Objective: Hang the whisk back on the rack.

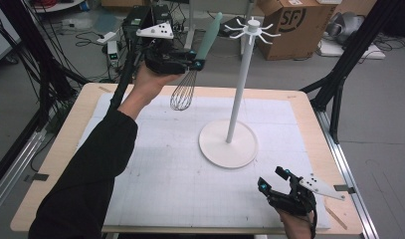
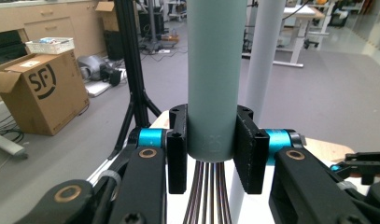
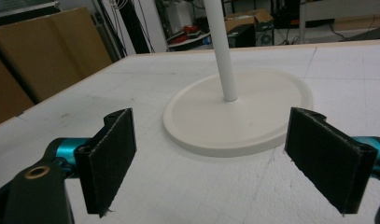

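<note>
**Whisk held aloft beside the hook stand**

The worktop (image 1: pixel 155 179), a wooden board under a white gridded mat, carries a white stand (image 1: pixel 229 144): a round base, a tall thin pole and a ring of small hooks at the top. The stand sits right of centre on the mat.

The left gripper (image 1: pixel 192 63) is raised above the far left part of the worktop, its jaws clamped on the grey-green handle of a whisk (image 1: pixel 199 59). The handle slants up toward the stand's hooks, without touching them, while the wire loops hang below the jaws, clear of the mat.

The right gripper (image 1: pixel 273 180) sits low near the worktop's near right corner, just short of the stand's base, jaws wide with nothing between them.
</note>
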### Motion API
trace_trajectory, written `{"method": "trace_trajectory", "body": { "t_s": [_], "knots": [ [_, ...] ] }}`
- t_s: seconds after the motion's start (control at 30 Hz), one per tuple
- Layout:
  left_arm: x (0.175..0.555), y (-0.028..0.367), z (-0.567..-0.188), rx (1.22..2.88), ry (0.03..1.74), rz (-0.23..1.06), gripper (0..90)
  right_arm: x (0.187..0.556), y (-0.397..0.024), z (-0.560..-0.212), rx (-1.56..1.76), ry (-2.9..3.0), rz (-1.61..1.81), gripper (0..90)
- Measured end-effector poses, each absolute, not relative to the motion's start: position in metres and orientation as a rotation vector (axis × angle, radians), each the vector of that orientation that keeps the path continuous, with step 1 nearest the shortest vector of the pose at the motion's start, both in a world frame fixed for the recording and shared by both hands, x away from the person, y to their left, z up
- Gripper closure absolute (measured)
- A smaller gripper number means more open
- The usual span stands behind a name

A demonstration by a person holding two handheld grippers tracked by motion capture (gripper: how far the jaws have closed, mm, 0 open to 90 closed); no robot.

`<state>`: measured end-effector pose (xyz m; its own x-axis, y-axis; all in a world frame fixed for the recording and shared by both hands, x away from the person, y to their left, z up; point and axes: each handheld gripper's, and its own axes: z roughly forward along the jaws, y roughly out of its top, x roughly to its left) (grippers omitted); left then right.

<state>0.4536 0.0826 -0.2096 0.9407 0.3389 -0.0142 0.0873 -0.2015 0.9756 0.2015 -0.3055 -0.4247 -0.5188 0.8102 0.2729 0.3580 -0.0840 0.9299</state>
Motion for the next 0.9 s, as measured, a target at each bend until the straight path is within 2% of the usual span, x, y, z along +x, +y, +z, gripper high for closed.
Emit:
{"method": "trace_trajectory", "body": {
  "t_s": [0.9],
  "knots": [
    [0.445,0.057,-0.215,1.825,0.278,0.281,69.2,0.201,-0.309,-0.425,1.27,1.803,1.634,15.4]
  ]
}}
